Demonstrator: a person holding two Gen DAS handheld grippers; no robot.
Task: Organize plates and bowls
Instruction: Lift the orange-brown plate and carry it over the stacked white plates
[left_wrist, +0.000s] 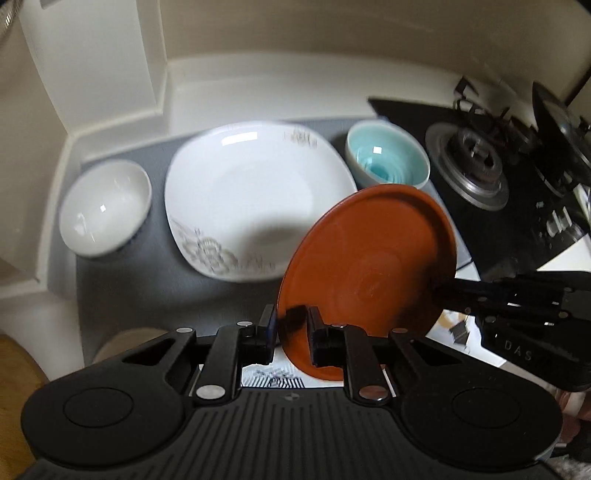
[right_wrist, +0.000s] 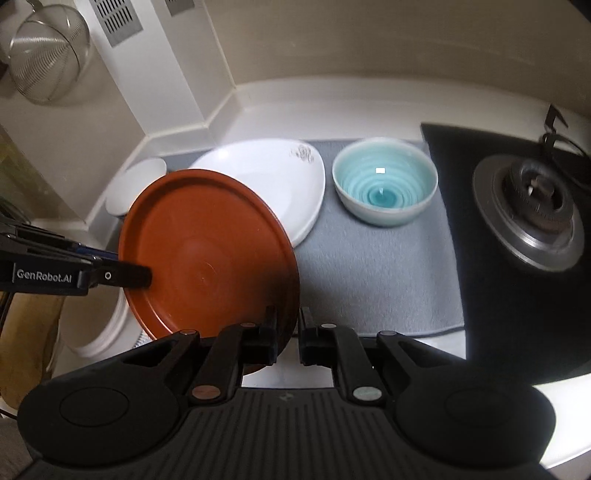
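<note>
A round brown plate (left_wrist: 365, 258) is held tilted in the air above the grey mat (left_wrist: 155, 288). My left gripper (left_wrist: 290, 325) is shut on its near rim. My right gripper (right_wrist: 288, 328) is shut on the plate's (right_wrist: 207, 254) opposite rim; it also shows in the left wrist view (left_wrist: 439, 291), and the left one shows in the right wrist view (right_wrist: 146, 275). On the mat lie a white bowl (left_wrist: 105, 208), a large white square plate (left_wrist: 255, 199) with a grey flower pattern, and a teal bowl (left_wrist: 388, 158).
A black gas hob (left_wrist: 476, 170) with a metal burner adjoins the mat on the right. Cream walls (left_wrist: 332, 33) and a raised ledge close the back and left. A wire strainer (right_wrist: 48, 51) hangs at upper left in the right wrist view.
</note>
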